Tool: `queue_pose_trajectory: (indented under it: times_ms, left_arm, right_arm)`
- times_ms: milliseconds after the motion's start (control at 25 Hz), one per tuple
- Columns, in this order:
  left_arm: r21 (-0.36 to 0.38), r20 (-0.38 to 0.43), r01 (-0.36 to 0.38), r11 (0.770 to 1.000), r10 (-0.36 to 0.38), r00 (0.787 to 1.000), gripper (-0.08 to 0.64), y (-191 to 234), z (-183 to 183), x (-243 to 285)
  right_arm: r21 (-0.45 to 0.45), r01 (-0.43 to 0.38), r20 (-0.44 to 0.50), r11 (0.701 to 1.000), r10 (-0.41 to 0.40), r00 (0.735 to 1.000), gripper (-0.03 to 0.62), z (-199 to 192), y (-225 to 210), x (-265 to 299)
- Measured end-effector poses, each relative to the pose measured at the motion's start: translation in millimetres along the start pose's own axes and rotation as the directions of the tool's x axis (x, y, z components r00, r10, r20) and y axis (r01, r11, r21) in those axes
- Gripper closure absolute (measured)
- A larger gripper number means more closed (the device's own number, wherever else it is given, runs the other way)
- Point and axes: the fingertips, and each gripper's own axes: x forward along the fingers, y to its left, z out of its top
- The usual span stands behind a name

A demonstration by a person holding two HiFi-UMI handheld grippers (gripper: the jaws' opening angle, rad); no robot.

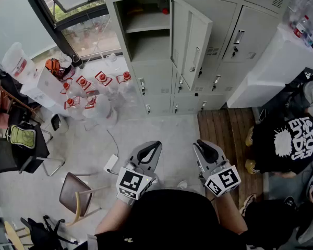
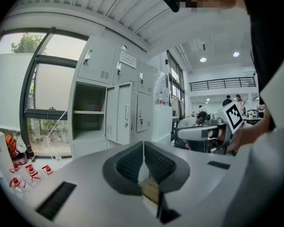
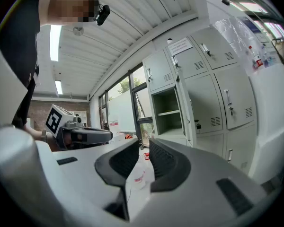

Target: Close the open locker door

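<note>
The grey locker bank [image 1: 161,87] stands ahead of me. One upper door [image 1: 190,40] hangs open, swung out to the right of its compartment [image 1: 146,30], which has a shelf and small items on top. In the left gripper view the door [image 2: 123,112] shows beside the dark opening; in the right gripper view the door [image 3: 184,110] is nearly edge-on. My left gripper [image 1: 156,145] [image 2: 143,145] is shut and empty. My right gripper [image 1: 199,144] [image 3: 144,148] has a narrow gap between its pads and holds nothing. Both are held low, well short of the lockers.
Several red-capped water bottles [image 1: 88,95] crowd the floor left of the lockers. A white cabinet [image 1: 274,66] stands at the right, with a wooden platform [image 1: 224,129] and a seated person [image 1: 287,145] beside it. A chair [image 1: 75,191] and power strip [image 1: 110,163] lie to my left.
</note>
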Motion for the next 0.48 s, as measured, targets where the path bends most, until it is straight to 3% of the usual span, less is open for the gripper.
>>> queue_pose_trajectory:
  times_ms: [480]
  left_arm:
    - [0.008, 0.030, 0.031, 1.000, -0.031, 0.999, 0.534, 43.3, 4.6, -15.0]
  right_arm:
    - [-0.003, 0.015, -0.002, 1.000, -0.015, 1.000, 0.512, 0.9, 26.3, 36.1]
